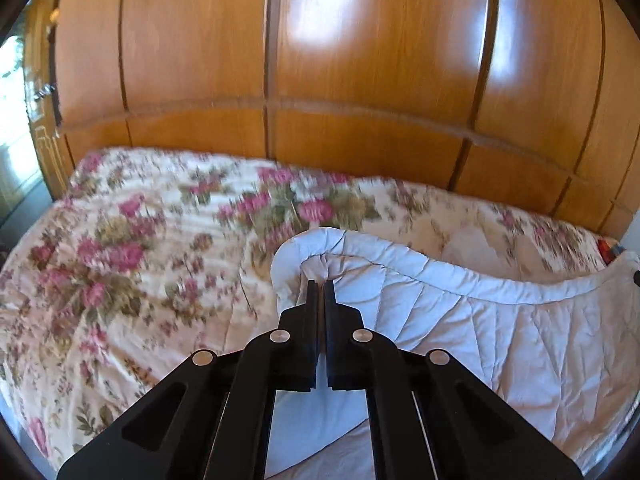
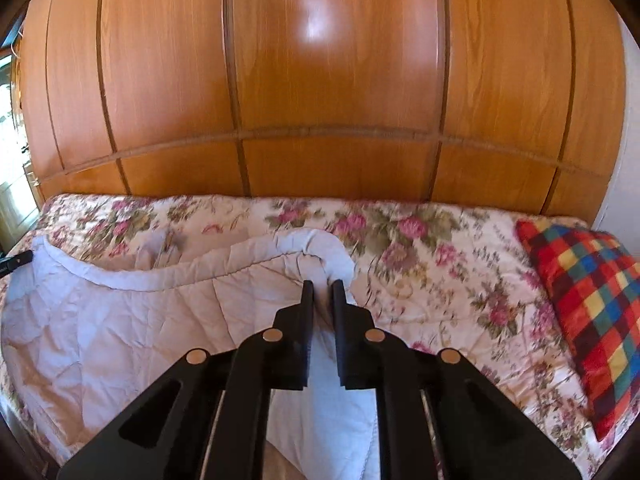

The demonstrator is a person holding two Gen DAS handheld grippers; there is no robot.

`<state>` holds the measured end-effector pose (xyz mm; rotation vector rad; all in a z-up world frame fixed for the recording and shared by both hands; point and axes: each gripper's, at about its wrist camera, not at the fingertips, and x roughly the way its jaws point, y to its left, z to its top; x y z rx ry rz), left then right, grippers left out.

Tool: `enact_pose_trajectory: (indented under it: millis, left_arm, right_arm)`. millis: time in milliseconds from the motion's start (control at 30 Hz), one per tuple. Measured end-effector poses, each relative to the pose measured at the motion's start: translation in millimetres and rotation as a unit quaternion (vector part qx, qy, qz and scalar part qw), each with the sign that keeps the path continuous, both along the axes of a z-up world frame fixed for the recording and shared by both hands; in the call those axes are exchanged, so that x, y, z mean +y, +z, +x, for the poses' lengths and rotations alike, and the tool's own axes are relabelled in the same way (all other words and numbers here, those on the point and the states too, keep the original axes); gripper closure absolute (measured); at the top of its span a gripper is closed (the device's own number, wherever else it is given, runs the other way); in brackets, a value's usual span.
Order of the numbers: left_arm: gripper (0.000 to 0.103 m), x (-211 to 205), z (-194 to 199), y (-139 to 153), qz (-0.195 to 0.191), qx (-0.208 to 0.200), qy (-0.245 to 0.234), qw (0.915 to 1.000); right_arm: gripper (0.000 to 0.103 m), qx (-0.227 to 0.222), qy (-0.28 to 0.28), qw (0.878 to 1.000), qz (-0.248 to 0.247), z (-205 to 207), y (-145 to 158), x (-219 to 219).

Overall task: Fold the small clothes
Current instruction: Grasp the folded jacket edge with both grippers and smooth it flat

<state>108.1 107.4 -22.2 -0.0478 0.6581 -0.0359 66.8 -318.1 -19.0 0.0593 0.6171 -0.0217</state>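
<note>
We take the bed with its flowered pink-and-cream quilted bedspread (image 1: pixel 120 240) as our landmark; it runs along a glossy orange-brown wooden panelled wardrobe (image 1: pixel 360 60). Nearest the bed's left end, the left gripper (image 1: pixel 319 284) is clamped tight on the rolled hem of the pale white quilted padded garment (image 1: pixel 500 340), pinching a bunched corner between its black fingers so that the corner stands above the bedspread. From there the garment's hem sags in a curve across the middle of the bed, its body draping down toward us. At the other end of that hem, the right gripper (image 2: pixel 322 284) has its jaws narrowed on the second bunched corner, cloth visibly caught between them. We judge both corners are held high and apart so the cloth hangs spread, ready to be laid over itself. Past it, at the bed's right end, a red, blue and yellow checked cushion (image 2: pixel 588 320) lies clear of the garment.
</note>
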Motion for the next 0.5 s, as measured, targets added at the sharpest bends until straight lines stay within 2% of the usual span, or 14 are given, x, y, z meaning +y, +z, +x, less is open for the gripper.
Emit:
enact_pose_trajectory:
  millis: [100, 133, 267, 500]
  left_arm:
    - [0.103, 1, 12, -3, -0.004, 0.002, 0.021, 0.9998]
    - [0.103, 2, 15, -5, -0.002, 0.004, 0.027, 0.9996]
    - [0.103, 4, 36, -28, 0.008, 0.029, 0.055, 0.9980]
    - [0.103, -5, 52, -71, 0.045, 0.045, 0.068, 0.9956]
  right_arm:
    - [0.096, 0.012, -0.015, 1.000, 0.013, 15, -10, -5]
    - [0.103, 0.018, -0.024, 0.999, 0.010, 21, -16, -7]
    - [0.103, 0.047, -0.037, 0.998, 0.029, 42, -45, -14]
    - [0.103, 0.072, -0.054, 0.996, 0.009, 64, -81, -14]
